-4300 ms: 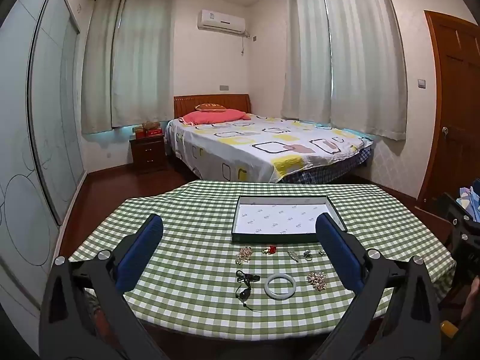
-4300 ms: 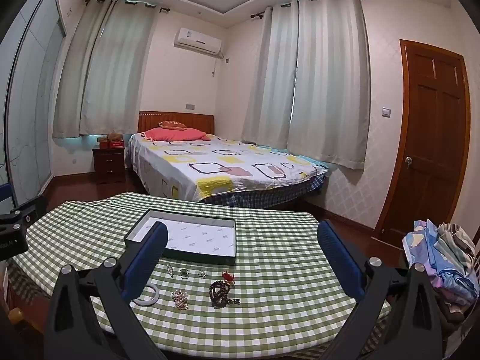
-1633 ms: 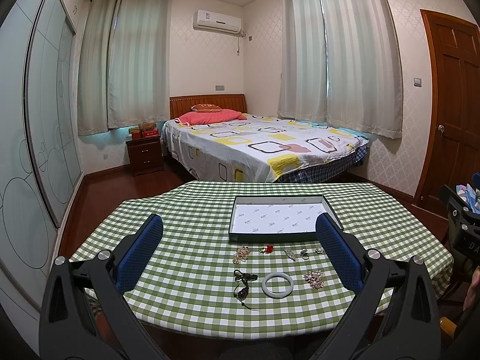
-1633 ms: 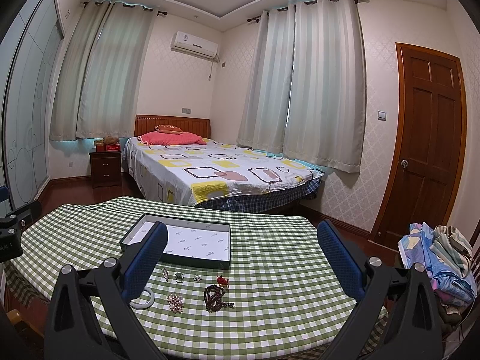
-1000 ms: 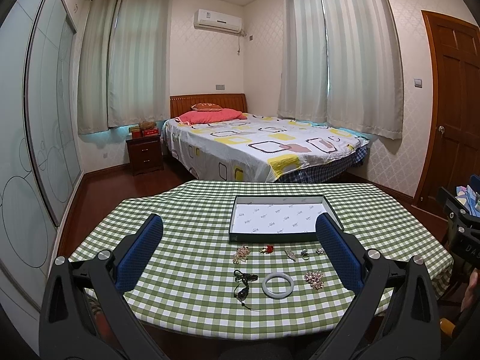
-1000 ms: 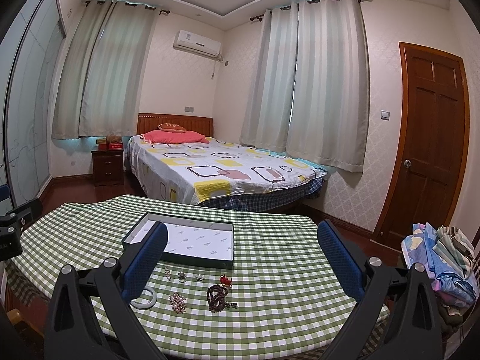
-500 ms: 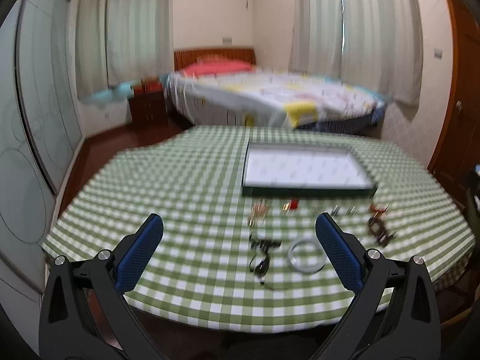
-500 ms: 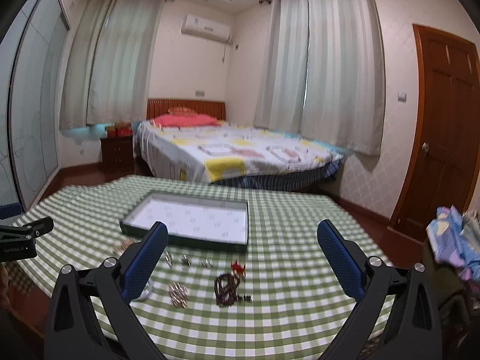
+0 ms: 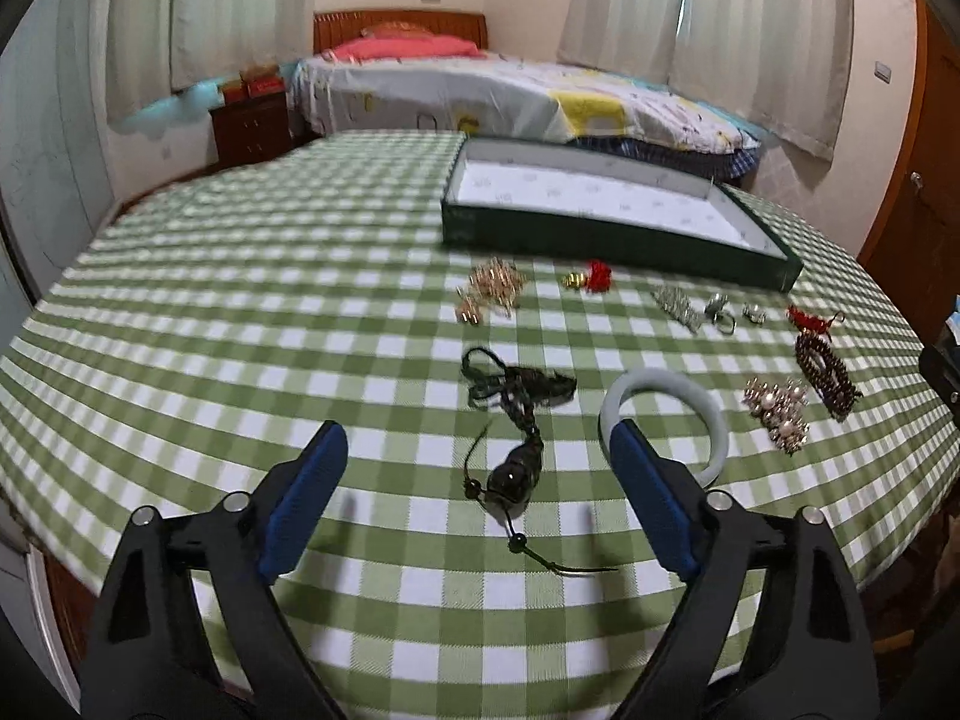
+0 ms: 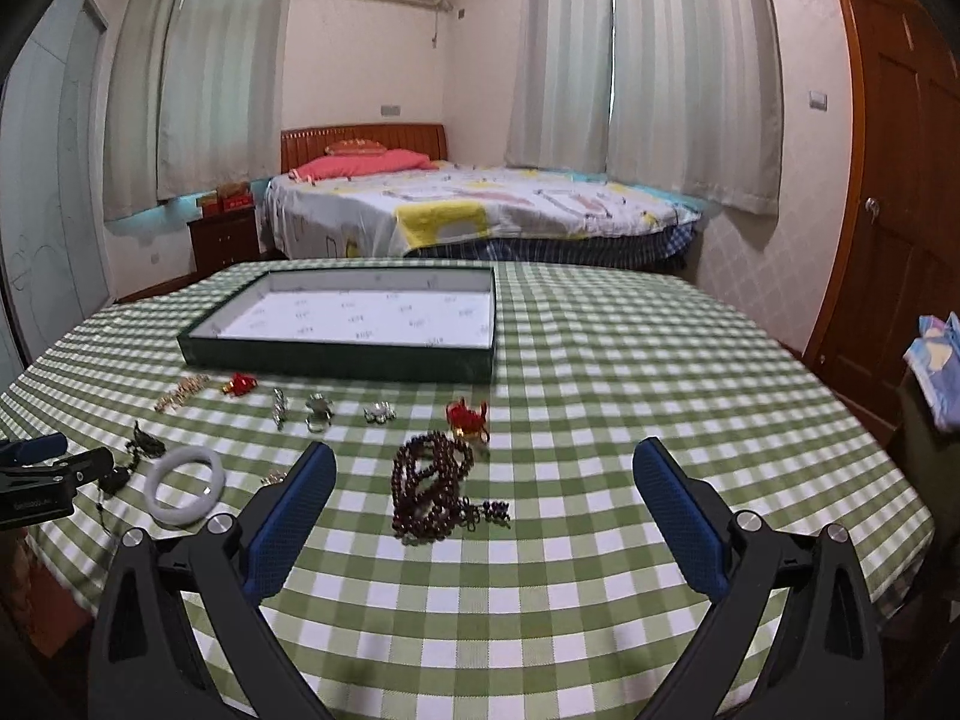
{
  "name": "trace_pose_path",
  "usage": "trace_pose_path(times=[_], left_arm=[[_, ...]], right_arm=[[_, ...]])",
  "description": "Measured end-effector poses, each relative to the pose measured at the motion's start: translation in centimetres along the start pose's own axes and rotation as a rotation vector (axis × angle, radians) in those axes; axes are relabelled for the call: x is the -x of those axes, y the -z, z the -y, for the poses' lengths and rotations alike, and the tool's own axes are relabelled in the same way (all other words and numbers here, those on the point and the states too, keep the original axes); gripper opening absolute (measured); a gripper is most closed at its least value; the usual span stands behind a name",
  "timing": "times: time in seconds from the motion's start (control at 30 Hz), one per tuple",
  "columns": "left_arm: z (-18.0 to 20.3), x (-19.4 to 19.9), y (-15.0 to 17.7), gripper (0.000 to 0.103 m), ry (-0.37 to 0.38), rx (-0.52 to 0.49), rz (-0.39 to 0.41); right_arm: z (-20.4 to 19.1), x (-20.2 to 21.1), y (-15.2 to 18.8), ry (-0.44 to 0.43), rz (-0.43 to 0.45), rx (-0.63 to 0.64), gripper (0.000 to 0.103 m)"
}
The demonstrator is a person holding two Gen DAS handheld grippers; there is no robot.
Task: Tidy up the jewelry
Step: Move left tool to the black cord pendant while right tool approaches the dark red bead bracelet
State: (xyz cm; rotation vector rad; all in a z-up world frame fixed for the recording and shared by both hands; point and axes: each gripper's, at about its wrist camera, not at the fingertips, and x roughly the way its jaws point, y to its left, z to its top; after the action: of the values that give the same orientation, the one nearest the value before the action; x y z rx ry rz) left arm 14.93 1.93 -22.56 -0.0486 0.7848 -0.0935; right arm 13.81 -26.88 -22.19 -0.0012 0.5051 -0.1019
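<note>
I am holding my left gripper (image 9: 477, 453) low over the green-checked tablecloth (image 9: 240, 330), its jaws closing but not yet touching anything, with the black corded pendant (image 9: 513, 414) lying between them and the pale bangle (image 9: 663, 414) just beside its right finger. My right gripper (image 10: 483, 471) is hanging spread wide and empty above the dark bead string (image 10: 429, 489). The remaining jewelry is lying scattered in front of the empty green tray (image 10: 336, 354).

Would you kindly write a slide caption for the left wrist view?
Left gripper, jaws closing with nothing clamped, above a dark pendant cord on the checked tablecloth.
</note>
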Motion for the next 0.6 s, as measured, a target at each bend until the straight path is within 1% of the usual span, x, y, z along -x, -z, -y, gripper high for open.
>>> trace_pose_path(times=[0.03,0.1,0.13,0.2,0.33,0.37,0.4,0.47,0.6], left_arm=[[-0.2,-0.6,0.1,0.081,0.015,0.01,-0.015],[-0.5,-1.3,0.3,0.073,0.023,0.021,-0.037],[-0.6,-1.6,0.4,0.071,0.036,0.025,-0.047],[-0.4,-1.7,0.5,0.068,0.03,0.003,-0.045],[0.6,-2.1,0.7,0.063,-0.008,-0.064,-0.043],[0.8,-2.1,0.8,0.059,-0.014,-0.077,-0.041],[0.9,-2.1,0.8,0.056,-0.018,-0.083,-0.039],[0.9,-2.1,0.8,0.055,-0.013,-0.084,-0.035],[0.8,-2.0,0.8,0.046,-0.01,-0.078,-0.021]], right_arm=[[0.0,-0.3,0.1,-0.001,-0.004,-0.003,0.096],[0.1,-0.6,0.4,-0.006,-0.01,-0.005,0.096],[0.1,-0.8,0.5,-0.008,-0.015,-0.006,0.096],[0.1,-1.3,0.7,-0.014,-0.024,-0.007,0.096],[-0.1,-2.0,1.1,-0.027,-0.048,-0.011,0.096],[-0.2,-2.1,1.2,-0.028,-0.049,-0.01,0.096],[-0.2,-2.2,1.3,-0.032,-0.054,-0.009,0.096],[-0.3,-2.4,1.3,-0.034,-0.058,-0.008,0.096],[-0.1,-2.6,1.3,-0.04,-0.061,-0.016,0.096]])
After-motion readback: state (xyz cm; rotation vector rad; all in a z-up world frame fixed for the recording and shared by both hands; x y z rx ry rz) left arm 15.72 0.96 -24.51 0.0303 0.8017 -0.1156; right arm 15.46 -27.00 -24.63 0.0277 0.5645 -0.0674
